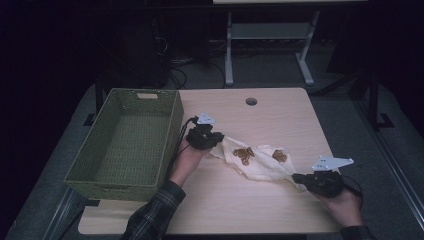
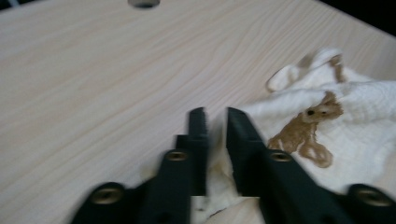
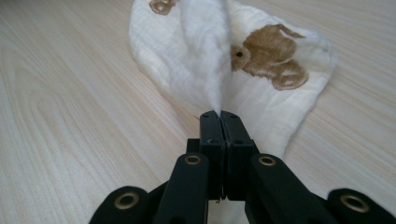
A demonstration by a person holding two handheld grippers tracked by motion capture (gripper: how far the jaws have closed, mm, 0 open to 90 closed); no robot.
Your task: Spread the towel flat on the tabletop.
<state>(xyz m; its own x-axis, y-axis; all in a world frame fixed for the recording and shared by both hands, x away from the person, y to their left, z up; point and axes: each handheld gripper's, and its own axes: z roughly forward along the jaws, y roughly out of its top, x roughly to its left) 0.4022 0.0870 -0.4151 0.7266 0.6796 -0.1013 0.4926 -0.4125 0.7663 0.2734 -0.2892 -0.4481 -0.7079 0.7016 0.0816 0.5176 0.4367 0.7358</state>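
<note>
A cream cloth (image 1: 255,162) printed with brown bears lies crumpled across the middle of the wooden table (image 1: 280,115). My left gripper (image 1: 215,140) is at the cloth's left end. In the left gripper view its jaws (image 2: 215,114) stand slightly apart, with a fold of the cloth (image 2: 369,121) loose in the gap. My right gripper (image 1: 296,177) is at the cloth's right end, near the table's front. In the right gripper view its jaws (image 3: 219,114) are shut on a pinched ridge of the cloth (image 3: 196,60), which rises away from the tips.
A green woven basket (image 1: 172,125), with nothing in it, stands on the table's left side, close beside my left hand. A round cable hole (image 1: 251,101) sits near the far edge. Dark floor, cables and a desk frame lie beyond the table.
</note>
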